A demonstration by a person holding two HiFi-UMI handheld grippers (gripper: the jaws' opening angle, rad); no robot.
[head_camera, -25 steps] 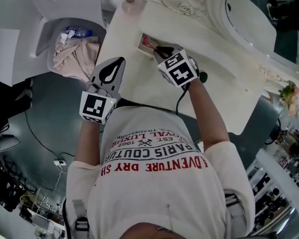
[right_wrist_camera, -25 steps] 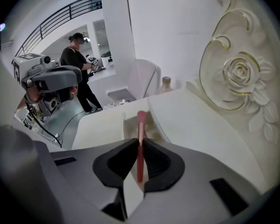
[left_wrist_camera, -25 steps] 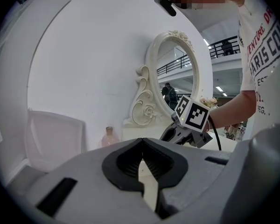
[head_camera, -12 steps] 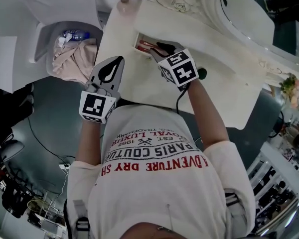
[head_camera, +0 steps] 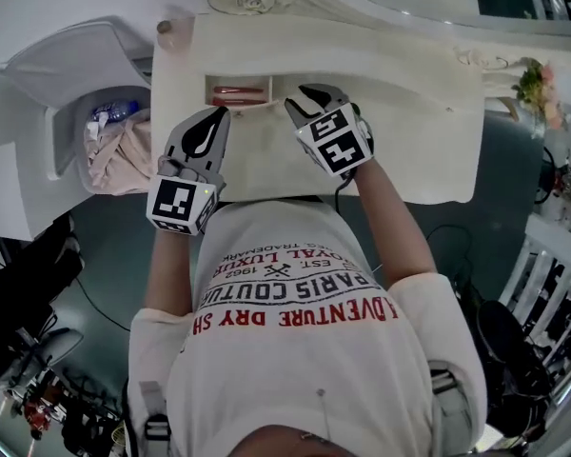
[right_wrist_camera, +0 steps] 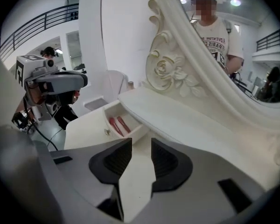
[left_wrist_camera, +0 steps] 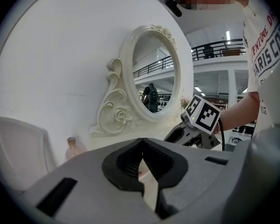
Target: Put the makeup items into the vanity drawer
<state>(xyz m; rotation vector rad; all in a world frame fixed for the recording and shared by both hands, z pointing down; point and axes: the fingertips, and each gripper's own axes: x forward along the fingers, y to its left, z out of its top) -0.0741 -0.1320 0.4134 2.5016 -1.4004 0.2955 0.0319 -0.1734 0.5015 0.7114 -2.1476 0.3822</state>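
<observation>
The cream vanity's small drawer [head_camera: 211, 94] stands pulled out, and two slim red makeup items [head_camera: 234, 90] lie side by side in it. The right gripper view shows the same drawer [right_wrist_camera: 139, 129] and red items [right_wrist_camera: 116, 125] ahead and to the left. My right gripper [head_camera: 303, 101] hovers just right of the drawer. Its jaws are opening and nothing is between them [right_wrist_camera: 141, 141]. My left gripper [head_camera: 215, 120] hangs over the tabletop just below the drawer. It is shut and empty [left_wrist_camera: 141, 143].
A pink bottle [head_camera: 176, 29] stands at the vanity's back left corner, beside the carved oval mirror [left_wrist_camera: 154, 73]. Left of the table is a white bin [head_camera: 67, 74] holding cloth and a bottle. Flowers [head_camera: 533, 79] sit at the far right.
My right gripper has drawn back from inside the drawer and its jaws have parted, leaving a red item there. The head view has swung, so the vanity now lies square across the top.
</observation>
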